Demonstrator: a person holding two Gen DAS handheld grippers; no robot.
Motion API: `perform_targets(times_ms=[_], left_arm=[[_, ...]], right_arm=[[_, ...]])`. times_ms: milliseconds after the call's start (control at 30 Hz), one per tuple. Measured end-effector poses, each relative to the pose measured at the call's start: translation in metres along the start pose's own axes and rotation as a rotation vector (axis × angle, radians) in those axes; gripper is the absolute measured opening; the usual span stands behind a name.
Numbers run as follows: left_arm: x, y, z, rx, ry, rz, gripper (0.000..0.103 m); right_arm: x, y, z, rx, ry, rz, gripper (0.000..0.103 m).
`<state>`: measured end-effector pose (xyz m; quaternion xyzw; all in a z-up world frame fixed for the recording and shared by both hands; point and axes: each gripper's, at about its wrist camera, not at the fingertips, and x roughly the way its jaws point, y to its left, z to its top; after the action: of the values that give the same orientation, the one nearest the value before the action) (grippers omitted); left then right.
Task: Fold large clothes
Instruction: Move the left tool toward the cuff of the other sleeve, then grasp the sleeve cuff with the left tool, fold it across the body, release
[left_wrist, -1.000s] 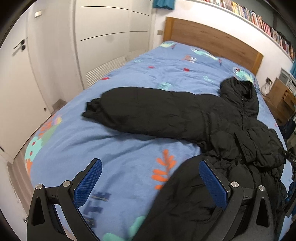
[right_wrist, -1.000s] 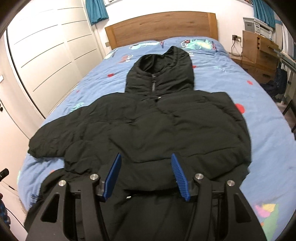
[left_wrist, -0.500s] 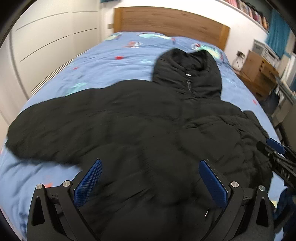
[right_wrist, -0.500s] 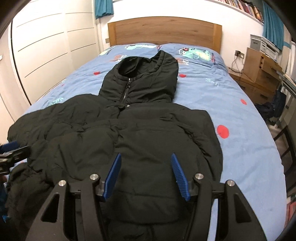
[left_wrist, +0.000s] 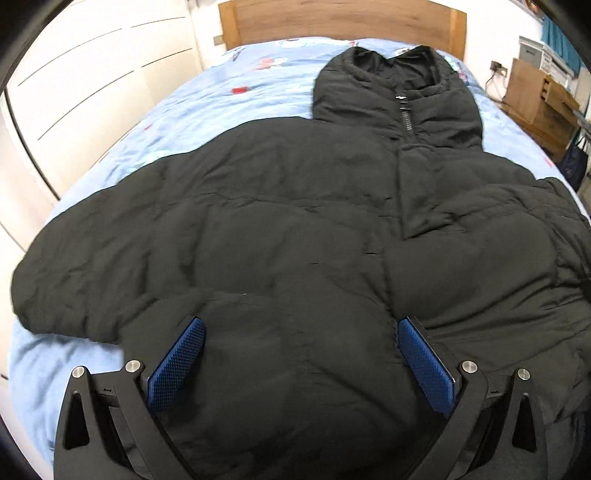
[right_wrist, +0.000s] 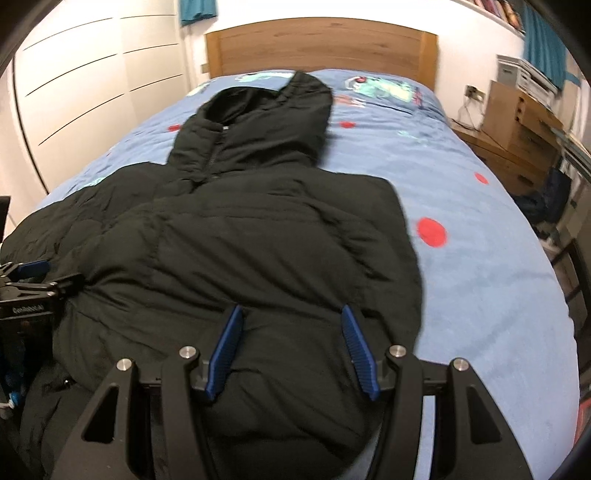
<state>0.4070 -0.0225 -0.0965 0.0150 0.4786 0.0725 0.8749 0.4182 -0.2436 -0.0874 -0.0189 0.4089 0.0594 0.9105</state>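
A big black puffy jacket (left_wrist: 295, 229) lies flat on the blue bed (right_wrist: 480, 258), front side up. Its hood (right_wrist: 266, 122) points to the top of the frame, toward the wooden headboard. One sleeve (left_wrist: 92, 266) sticks out to the left. The zipper (left_wrist: 405, 118) is closed at the neck.

Both views close, toward headboard (left_wrist: 343, 18)

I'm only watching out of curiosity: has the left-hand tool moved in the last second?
Yes. Its view swung from the outstretched sleeve to the jacket's body; the headboard, then at upper right, now sits top centre, so the left gripper swept right.
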Motion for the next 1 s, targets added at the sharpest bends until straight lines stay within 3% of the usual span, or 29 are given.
perform_targets(times_ms=[133, 233, 433, 767, 1000], left_arm=[[-0.012, 0.014, -0.004, -0.01, -0.002, 0.035, 0.103], [-0.024, 0.021, -0.006, -0.025, -0.003, 0.026, 0.102], [-0.082, 0.067, -0.017, -0.06, -0.048, 0.038, 0.102], [-0.184, 0.162, -0.055, -0.149, -0.135, 0.006, 0.102], [-0.207, 0.234, -0.093, -0.19, -0.154, -0.001, 0.102]], right_arm=[[-0.016, 0.0, 0.0, 0.05, -0.006, -0.055, 0.055], [-0.028, 0.016, -0.001, 0.071, -0.019, -0.011, 0.055], [-0.032, 0.03, -0.021, 0.084, 0.073, -0.037, 0.055], [-0.16, 0.068, -0.043, 0.066, -0.025, -0.063, 0.055], [-0.217, 0.118, -0.062, 0.02, -0.078, -0.077, 0.055]])
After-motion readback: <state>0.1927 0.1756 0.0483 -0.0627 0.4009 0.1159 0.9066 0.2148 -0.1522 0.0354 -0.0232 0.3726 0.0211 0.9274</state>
